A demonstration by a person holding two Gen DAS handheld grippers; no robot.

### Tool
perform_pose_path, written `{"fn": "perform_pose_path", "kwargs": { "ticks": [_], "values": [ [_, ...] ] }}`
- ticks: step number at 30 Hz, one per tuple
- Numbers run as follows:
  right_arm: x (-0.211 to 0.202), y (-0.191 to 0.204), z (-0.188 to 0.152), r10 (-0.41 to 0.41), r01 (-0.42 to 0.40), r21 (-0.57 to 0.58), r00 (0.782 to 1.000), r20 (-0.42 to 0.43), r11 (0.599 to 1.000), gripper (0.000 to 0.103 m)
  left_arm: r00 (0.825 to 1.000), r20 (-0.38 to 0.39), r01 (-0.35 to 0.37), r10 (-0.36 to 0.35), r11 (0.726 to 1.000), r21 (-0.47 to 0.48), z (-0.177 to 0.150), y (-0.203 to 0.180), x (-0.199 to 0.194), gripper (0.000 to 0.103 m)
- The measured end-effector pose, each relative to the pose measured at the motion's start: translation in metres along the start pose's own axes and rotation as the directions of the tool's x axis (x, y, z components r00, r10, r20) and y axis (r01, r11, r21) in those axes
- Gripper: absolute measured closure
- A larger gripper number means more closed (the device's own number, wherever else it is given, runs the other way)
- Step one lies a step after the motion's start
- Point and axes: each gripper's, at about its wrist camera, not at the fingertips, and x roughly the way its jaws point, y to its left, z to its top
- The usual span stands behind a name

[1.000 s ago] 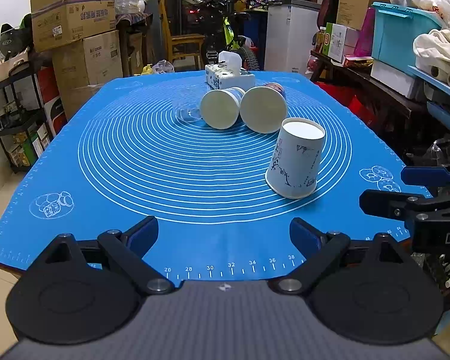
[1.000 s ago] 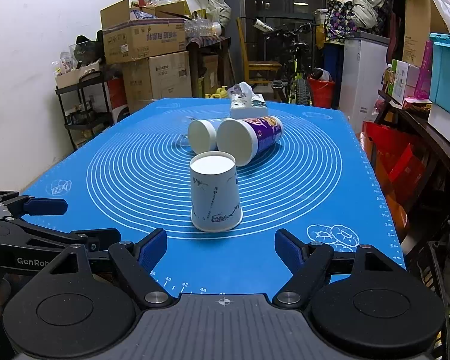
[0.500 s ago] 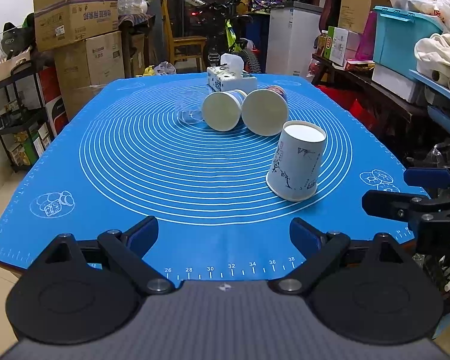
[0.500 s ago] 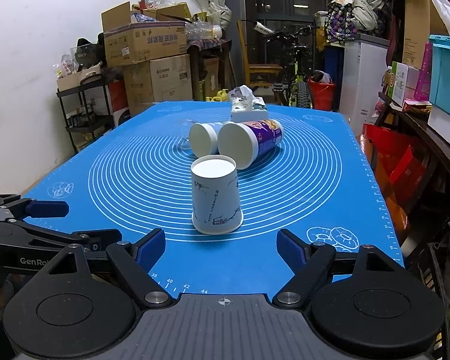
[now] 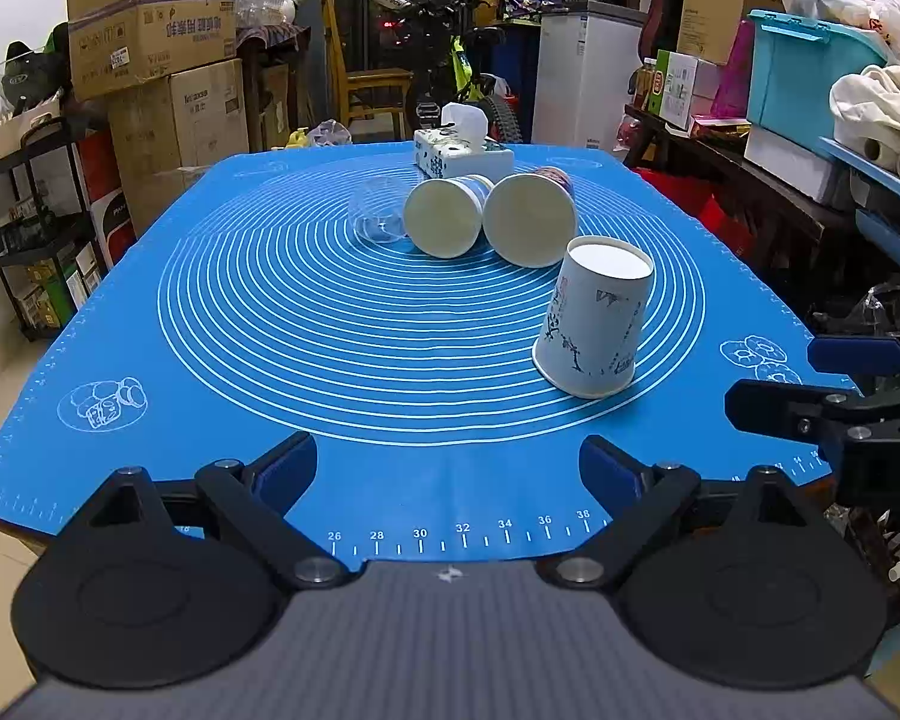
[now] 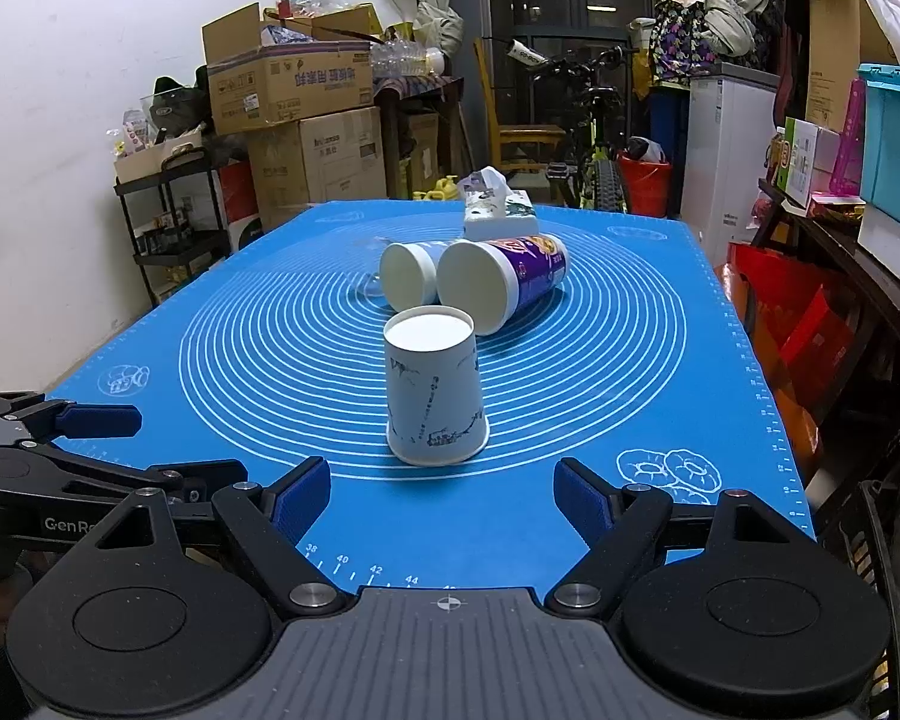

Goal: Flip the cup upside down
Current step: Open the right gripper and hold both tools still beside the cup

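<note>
A white paper cup with ink drawings [image 6: 435, 393] stands upside down, rim on the blue mat [image 6: 600, 360]; it also shows in the left wrist view [image 5: 594, 324], right of centre. Two more paper cups lie on their sides behind it: a white and blue one [image 5: 444, 222] and a purple one [image 6: 501, 279]. My right gripper [image 6: 441, 492] is open and empty, just in front of the upside-down cup. My left gripper [image 5: 450, 471] is open and empty at the mat's near edge, left of that cup.
A clear plastic cup [image 5: 378, 219] lies on its side left of the fallen cups. A tissue box [image 5: 462, 153] stands at the far middle of the mat. Cardboard boxes, shelves, a bicycle and bins surround the table.
Both grippers have stayed open and nearly still, with only a slight drift of the views. The cups have not moved.
</note>
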Motion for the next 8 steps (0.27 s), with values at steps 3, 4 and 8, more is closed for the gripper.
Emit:
{"fn": "perform_pose_path", "kwargs": {
  "ticks": [3,4,8],
  "values": [
    [0.0001,0.0000,0.0000,0.001,-0.001,0.001,1.000,0.000,1.000,0.019,1.000,-0.002,0.001,-0.001,1.000,-0.006,-0.0001,0.0006,0.0007,0.009],
    [0.0000,0.0000,-0.0001,0.001,-0.001,0.001,1.000,0.000,1.000,0.019,1.000,-0.003,0.000,0.000,1.000,-0.006,-0.0002,0.0007,0.0010,0.009],
    [0.0000,-0.0002,0.0000,0.000,0.000,0.002,1.000,0.001,1.000,0.019,1.000,0.001,0.003,-0.003,1.000,0.000,0.0000,0.0001,0.0010,0.009]
  ]
}}
